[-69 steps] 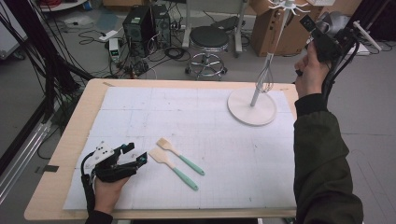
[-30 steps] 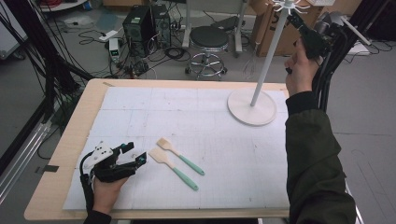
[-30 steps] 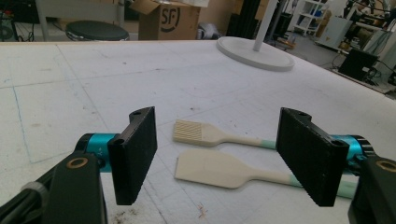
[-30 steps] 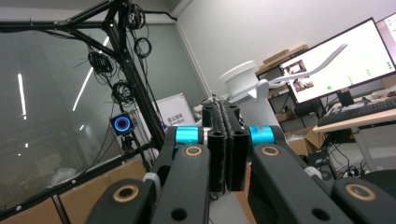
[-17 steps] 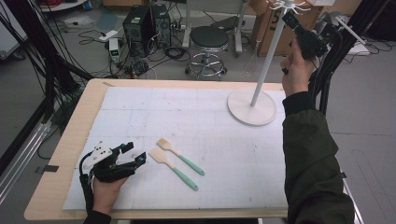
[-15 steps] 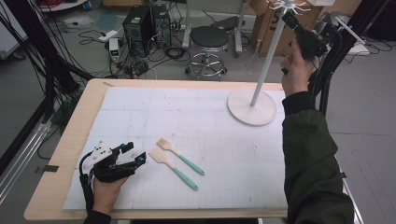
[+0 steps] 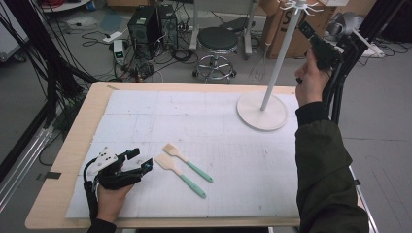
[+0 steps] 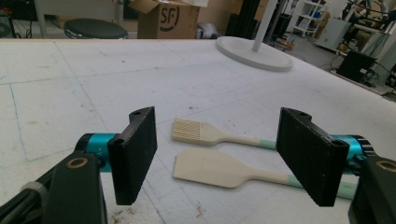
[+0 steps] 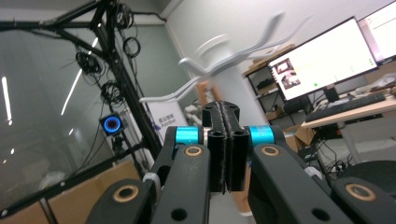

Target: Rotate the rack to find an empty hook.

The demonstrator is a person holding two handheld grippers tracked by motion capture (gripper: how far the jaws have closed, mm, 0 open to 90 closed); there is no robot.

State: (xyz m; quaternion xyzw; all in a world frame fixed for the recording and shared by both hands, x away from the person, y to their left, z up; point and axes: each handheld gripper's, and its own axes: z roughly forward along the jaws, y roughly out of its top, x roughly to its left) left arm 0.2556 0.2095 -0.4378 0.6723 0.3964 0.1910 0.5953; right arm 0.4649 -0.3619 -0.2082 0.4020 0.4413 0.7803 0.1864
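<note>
My left gripper (image 8: 219, 154) gapes wide before 2 flat cream spatulas (image 8: 219, 168), 1 ridged; my right gripper (image 9: 226, 116), pinched empty, faces the rack's hooks (image 9: 233, 56).

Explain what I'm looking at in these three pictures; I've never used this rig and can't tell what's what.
No robot here: a person holds a two-jaw tool in each hand. The high view looks down on the table; the other two come from cameras riding on each tool. The left gripper rests low on the white mat, jaws open and empty, facing two utensils: a brush and a spatula, both with green handles. The right gripper is raised beside the top of a white hook stand, jaws shut on nothing.
</note>
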